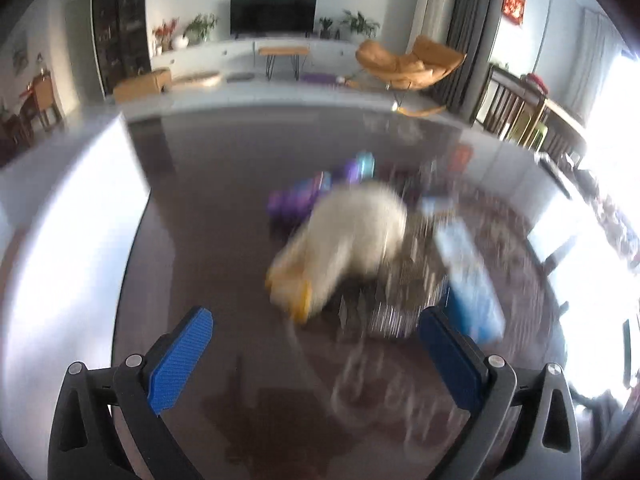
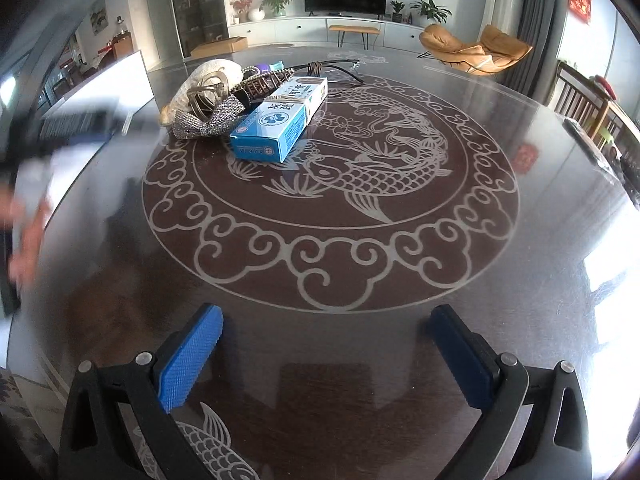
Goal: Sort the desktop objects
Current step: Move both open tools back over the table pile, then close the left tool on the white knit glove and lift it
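A small heap of objects lies on the round dark table (image 2: 520,280). In the right wrist view it holds a blue and white box (image 2: 280,120), a sparkly silver bow (image 2: 212,122), a white plush toy (image 2: 208,76), a woven dark strap (image 2: 264,82) and thin cords (image 2: 332,66). The left wrist view is blurred: the white plush toy (image 1: 348,240) with yellow parts, the blue box (image 1: 468,280) and purple items (image 1: 296,204) lie just ahead of my open left gripper (image 1: 316,336). My right gripper (image 2: 326,332) stands open over bare table, well short of the heap.
A white board (image 2: 108,84) stands at the table's left side. A blurred hand (image 2: 24,232) with the other gripper (image 2: 60,128) shows at the left edge of the right wrist view. Chairs (image 2: 592,108) stand at the right beyond the table rim.
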Available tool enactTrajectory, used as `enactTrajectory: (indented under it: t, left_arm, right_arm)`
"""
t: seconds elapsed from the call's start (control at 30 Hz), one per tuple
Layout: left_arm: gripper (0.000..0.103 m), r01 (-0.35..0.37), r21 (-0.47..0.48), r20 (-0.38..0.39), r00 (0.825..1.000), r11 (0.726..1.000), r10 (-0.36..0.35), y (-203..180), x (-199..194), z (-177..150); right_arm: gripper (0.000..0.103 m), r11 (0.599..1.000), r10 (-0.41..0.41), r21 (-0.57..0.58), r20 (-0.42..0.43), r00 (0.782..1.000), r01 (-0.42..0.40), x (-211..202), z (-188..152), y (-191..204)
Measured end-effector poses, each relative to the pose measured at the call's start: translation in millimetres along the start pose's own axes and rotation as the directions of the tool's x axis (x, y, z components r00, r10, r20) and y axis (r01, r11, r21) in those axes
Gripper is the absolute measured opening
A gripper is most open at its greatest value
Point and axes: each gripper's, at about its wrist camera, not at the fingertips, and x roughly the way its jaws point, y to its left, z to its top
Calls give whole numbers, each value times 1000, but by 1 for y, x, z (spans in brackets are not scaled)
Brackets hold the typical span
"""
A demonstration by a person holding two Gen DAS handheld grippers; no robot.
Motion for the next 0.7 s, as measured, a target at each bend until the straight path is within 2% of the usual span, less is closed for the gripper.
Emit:
enactTrajectory:
  t: [0.13,0.27,0.3,0.33,0.37,0.4,0.47,0.57,0.7]
  left_arm:
    - [103,-30,49,-26,999,998,32,-13,29,39]
    - [103,-54,61,-89,994,997,59,-13,55,50]
    - [99,-42,62,-93,995,997,47,-13,58,50]
    - [69,-16,63,-77,997,998,20,-12,56,49]
    - [53,7,57,-59,998,998,-4,-12,53,50]
    - [49,-26,47,-52,998,999,28,-9,49,48]
    - [49,-42,15,-20,999,999,43,-2,36,40]
    - [49,-88,-37,-22,996,995,87,7,17,17]
    - [50,-100,-109,-43,995,989,95,15,-21,-38]
  right_arm:
    - [103,1000,1,0,0,1000,-1,0,0,0]
    - [103,1000,1,0,0,1000,-1,0,0,0]
    - [103,1000,1,0,0,1000,-1,0,0,0]
    - [103,1000,1,0,0,1000,-1,0,0,-1]
    - [103,1000,1,0,0,1000,-1,0,0,0]
    - [103,1000,1,0,0,1000,-1,0,0,-1]
    - [103,1000,0,0,0,1000,0,0,0,0]
    - [103,1000,0,0,0,1000,0,0,0,-1]
    - [103,1000,0,0,0,1000,0,0,0,-1]
